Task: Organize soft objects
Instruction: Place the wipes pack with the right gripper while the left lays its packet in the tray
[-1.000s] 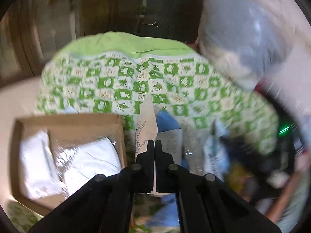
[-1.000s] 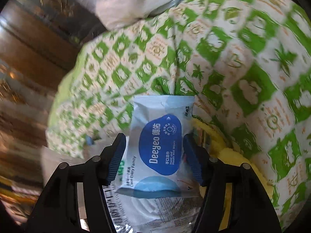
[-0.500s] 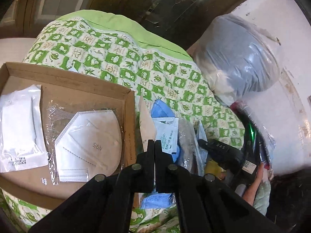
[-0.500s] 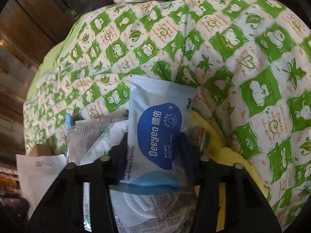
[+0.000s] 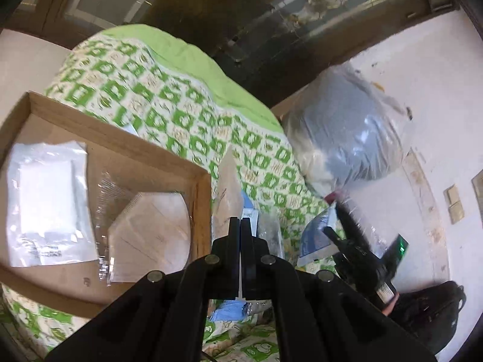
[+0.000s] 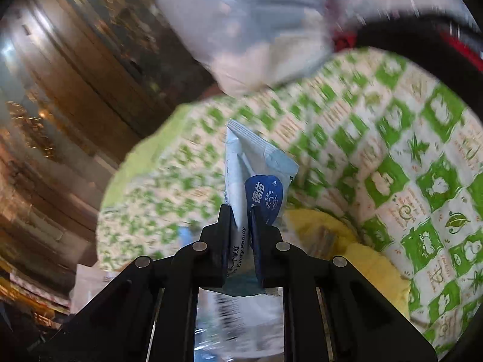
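While two packets lie in cardboard box (image 5: 120, 138), we clamp paper sachet in left gripper (image 5: 240, 226); right gripper (image 6: 240, 214) closing on wipes pack (image 6: 259, 169); loose packets remain on quilt (image 5: 181, 114) beside box's right edge.

Green-and-white checked quilt (image 5: 193, 114), brown cardboard box (image 5: 114, 138), blue-and-white wipes pack (image 6: 259, 169), black claws.

Indoor light, moderately bright. Fisheye bending at edges, dark corners. Right wrist view heavily motion-blurred; glare on plastic bag (image 5: 347, 129).
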`<state>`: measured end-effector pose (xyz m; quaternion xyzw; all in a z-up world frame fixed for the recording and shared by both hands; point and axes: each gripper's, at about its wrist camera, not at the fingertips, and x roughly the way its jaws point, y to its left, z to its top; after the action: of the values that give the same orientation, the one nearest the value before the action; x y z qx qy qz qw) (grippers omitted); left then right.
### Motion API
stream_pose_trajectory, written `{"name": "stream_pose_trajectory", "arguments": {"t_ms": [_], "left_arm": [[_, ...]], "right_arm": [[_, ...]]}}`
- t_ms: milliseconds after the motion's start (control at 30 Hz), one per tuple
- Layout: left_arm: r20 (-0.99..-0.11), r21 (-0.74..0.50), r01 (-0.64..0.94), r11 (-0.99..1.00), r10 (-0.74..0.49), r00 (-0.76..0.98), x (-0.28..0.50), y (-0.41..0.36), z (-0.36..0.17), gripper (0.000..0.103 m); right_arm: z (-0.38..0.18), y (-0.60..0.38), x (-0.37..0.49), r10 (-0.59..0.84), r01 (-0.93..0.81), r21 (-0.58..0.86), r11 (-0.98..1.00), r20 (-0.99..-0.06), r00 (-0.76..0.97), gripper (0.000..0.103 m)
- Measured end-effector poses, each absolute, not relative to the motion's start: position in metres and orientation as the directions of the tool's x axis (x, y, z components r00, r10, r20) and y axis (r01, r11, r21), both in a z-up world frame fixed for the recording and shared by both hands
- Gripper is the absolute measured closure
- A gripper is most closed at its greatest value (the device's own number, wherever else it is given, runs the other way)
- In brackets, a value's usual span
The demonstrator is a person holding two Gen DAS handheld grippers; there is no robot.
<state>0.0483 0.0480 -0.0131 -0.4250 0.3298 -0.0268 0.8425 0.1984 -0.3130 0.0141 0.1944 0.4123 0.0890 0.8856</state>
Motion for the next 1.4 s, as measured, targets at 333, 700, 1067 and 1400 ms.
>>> {"name": "stream_pose_trajectory", "arguments": {"t_ms": [333, 700, 1067, 1400], "left_arm": [[-0.576, -0.723, -0.365, 0.586, -0.221, 0.787, -0.002, 0.102, -0.028, 0.103], [-0.747, -0.589, -0.566, 0.577, -0.121, 0.654, 0.004, 0.126, -0.065, 0.103], [-0.859, -0.383, -0.669, 0.637, 0.021, 0.512, 0.008, 0.123, -0.077, 0.103], [-0.865, -0.185, -0.740, 0.647, 0.250, 0.435, 0.002, 0.123, -0.067, 0.092]], "right_arm": [[0.044, -0.216, 0.132, 0.733, -0.363, 0.650, 0.668, -0.491, 0.471, 0.091], [-0.039, -0.095, 0.120, 0.829, -0.350, 0.765, 0.541, -0.555, 0.069, 0.090], [-0.074, -0.116, 0.138, 0.742, -0.203, 0.719, 0.664, -0.668, 0.060, 0.068], [-0.039, -0.122, 0.130, 0.621, -0.299, 0.555, 0.776, -0.753, 0.217, 0.062]]}}
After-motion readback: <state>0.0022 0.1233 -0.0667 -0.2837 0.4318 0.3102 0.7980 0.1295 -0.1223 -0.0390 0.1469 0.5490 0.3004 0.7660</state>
